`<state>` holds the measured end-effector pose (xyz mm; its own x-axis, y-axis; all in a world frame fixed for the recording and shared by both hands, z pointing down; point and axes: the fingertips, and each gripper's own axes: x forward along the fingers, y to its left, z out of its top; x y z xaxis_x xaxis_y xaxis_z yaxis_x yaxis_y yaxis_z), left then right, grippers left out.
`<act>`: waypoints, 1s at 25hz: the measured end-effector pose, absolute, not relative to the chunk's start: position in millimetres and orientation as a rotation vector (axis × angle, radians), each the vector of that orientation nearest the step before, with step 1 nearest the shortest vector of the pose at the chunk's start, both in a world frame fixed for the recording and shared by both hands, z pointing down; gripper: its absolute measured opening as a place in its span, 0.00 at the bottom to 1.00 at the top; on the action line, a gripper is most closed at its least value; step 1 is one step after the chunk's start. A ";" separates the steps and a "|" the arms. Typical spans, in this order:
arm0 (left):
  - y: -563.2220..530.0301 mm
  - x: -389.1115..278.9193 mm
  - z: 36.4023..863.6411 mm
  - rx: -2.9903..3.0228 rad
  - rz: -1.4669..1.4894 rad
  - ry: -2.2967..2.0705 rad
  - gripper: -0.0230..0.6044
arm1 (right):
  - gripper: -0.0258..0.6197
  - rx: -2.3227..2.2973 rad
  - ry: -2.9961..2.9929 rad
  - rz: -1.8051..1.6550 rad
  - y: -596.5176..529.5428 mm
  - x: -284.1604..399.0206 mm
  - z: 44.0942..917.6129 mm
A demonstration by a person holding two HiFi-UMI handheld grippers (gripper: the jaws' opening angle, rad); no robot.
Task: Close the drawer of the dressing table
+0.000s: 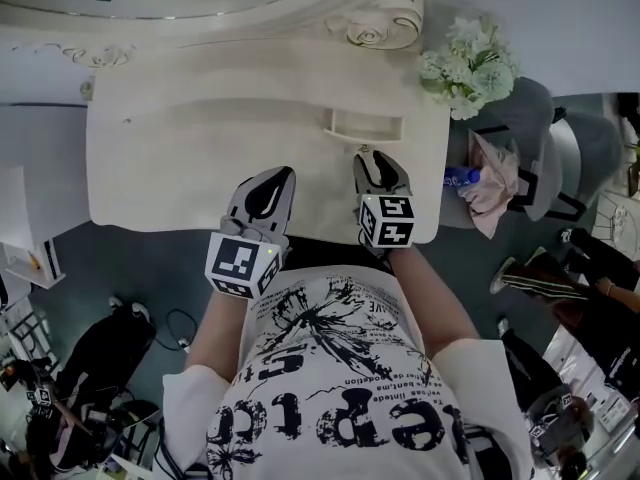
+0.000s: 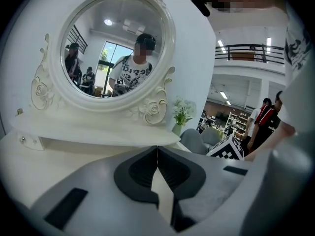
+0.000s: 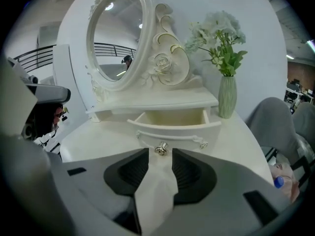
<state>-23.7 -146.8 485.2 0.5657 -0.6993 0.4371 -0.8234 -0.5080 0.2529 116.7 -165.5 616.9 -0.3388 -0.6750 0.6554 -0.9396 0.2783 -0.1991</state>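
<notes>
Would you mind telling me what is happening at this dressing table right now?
A person stands at the white dressing table with a gripper in each hand. Its small drawer is pulled open. The right gripper, jaws apart, points at the drawer's knob, which sits just ahead of the jaws, not gripped. The left gripper is shut and empty, near the table's front edge. The drawer is not yet closed.

Dressing table [image 1: 180, 158] and drawer [image 3: 172, 124]: cream-white, the knob [image 3: 161, 149] silvery. Vase [image 3: 227, 97]: pale green; flowers [image 3: 216, 28] white on green stems. Left gripper [image 1: 272, 176] and right gripper [image 1: 372, 156]: grey, lined black (cubes [image 1: 240, 264] bear black-and-white square markers). Shirt [image 1: 340, 388]: white with black print. Floor [image 1: 130, 258]: dark grey-blue.
</notes>
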 end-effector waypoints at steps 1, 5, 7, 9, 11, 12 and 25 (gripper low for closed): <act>-147.2 -24.9 486.1 2.364 0.387 -1.230 0.07 | 0.26 1.446 -2.096 0.796 -166.2 115.3 618.7; -150.5 -26.4 489.7 2.366 0.400 -1.218 0.07 | 0.26 1.473 -2.030 0.843 -169.6 114.4 626.9; -152.9 -25.7 490.7 2.369 0.401 -1.211 0.07 | 0.26 1.490 -2.007 0.866 -171.4 115.4 629.7; -155.0 -24.8 491.0 2.370 0.396 -1.205 0.07 | 0.23 1.499 -1.995 0.888 -172.9 115.5 631.0; -156.3 -24.6 491.6 2.369 0.392 -1.197 0.07 | 0.21 1.503 -1.987 0.904 -173.9 114.3 631.8; -156.8 -24.8 492.2 2.369 0.392 -1.192 0.07 | 0.21 1.507 -1.981 0.909 -174.3 113.9 632.1; -167.2 -29.8 491.2 2.380 0.377 -1.171 0.07 | 0.20 1.527 -1.948 0.906 -195.2 115.1 634.5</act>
